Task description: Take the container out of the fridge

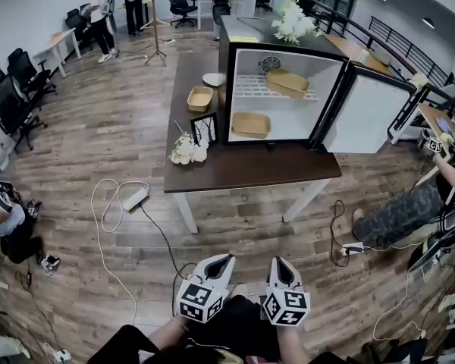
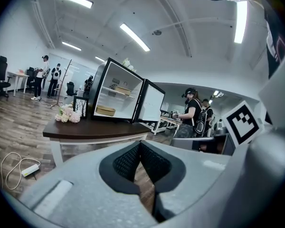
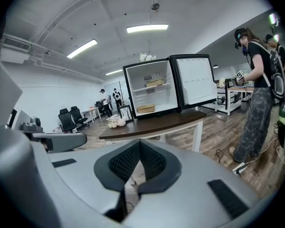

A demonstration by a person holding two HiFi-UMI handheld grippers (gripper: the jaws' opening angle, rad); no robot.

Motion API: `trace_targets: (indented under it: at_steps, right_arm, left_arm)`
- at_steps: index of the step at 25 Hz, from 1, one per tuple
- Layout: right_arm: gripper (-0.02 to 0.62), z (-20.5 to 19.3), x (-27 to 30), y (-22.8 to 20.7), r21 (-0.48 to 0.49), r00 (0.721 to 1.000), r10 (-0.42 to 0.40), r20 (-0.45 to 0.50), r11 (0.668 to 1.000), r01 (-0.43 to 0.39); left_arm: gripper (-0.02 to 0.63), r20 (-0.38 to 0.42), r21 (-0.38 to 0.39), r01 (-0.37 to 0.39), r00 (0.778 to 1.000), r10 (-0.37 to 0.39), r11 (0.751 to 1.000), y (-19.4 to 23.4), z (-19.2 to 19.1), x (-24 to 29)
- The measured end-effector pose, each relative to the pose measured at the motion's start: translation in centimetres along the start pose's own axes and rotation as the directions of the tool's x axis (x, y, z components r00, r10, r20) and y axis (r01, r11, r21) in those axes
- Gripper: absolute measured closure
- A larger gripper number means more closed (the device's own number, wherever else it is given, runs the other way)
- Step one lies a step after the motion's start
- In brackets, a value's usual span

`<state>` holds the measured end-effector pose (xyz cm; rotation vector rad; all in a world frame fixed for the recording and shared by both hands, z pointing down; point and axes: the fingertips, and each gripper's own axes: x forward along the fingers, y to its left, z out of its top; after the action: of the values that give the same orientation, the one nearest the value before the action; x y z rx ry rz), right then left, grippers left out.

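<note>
A black mini fridge [image 1: 235,67] stands on a dark brown table [image 1: 243,169] with its door [image 1: 368,114] swung open to the right. Inside, one tan container [image 1: 288,82] rests on the upper wire shelf and another [image 1: 251,123] on the fridge floor. The left gripper view shows the same fridge [image 2: 115,95], and so does the right gripper view [image 3: 154,91]. Both grippers are far from the table, low at the bottom of the head view. My left gripper [image 1: 226,259] [image 2: 140,144] and my right gripper [image 1: 279,262] [image 3: 139,142] are shut and empty.
A third tan container [image 1: 199,98], a white plate [image 1: 213,79], a picture frame [image 1: 205,129] and white flowers [image 1: 188,150] sit on the table left of the fridge. A power strip [image 1: 135,198] and cables lie on the floor. A seated person [image 1: 409,203] is at the right, office chairs [image 1: 15,89] at the left.
</note>
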<state>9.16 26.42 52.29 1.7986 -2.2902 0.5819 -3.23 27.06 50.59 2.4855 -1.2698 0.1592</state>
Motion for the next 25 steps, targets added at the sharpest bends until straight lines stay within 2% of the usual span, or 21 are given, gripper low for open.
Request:
trace_targets:
  at_steps: [4, 14, 25]
  right_arm:
    - [0.589, 1.2, 1.8, -2.7, -0.014, 1.000, 0.025, -0.010, 1.000, -0.025]
    - [0.589, 2.2, 4.3, -6.7, -0.039, 0.996, 0.074, -0.049, 0.996, -0.076]
    - [0.589, 2.4, 6.6, -8.2, -0.007, 0.995, 0.074, -0.059, 0.997, -0.075]
  left_arm:
    - [0.598, 0.027, -0.012, -0.024, 0.999, 0.024, 1.000, -0.5, 1.4, 3.6]
    - [0.598, 0.019, -0.039, -0.074, 0.997, 0.075, 0.996, -2.5, 1.4, 8.3]
    - [0.598, 0.000, -0.052, -0.103, 0.995, 0.103, 0.993, -1.0, 1.4, 10.7]
